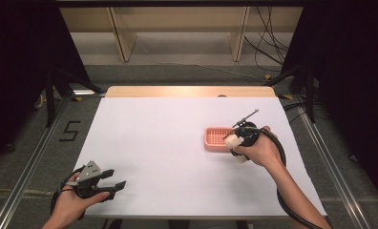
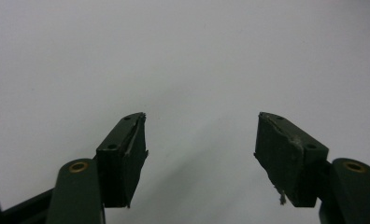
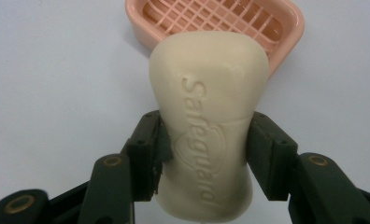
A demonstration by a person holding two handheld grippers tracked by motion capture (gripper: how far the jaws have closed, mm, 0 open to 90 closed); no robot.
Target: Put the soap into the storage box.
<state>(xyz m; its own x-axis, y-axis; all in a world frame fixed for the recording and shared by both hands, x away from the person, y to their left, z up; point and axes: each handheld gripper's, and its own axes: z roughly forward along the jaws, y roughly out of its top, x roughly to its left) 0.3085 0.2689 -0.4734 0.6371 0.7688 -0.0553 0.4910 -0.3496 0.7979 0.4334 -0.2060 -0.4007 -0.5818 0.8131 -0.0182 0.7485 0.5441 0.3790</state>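
At the near left corner of the white table (image 1: 153, 143), the left gripper (image 1: 114, 187) rests in the person's hand with its jaws spread wide and nothing between them, well apart from the work. Farther right, the pink soap dish (image 3: 286, 28) with its slatted grid sits on the table, and just beside its near edge the right gripper (image 3: 204, 154) is clamped on a cream bar of soap (image 3: 209, 93), pads pressing its narrow waist. The bar looks firm, smooth and likely slippery, moderately light, and liable to dent under hard squeezing. The pinched-in waist seems the surest place to hold it, since the wider ends keep it from sliding out.
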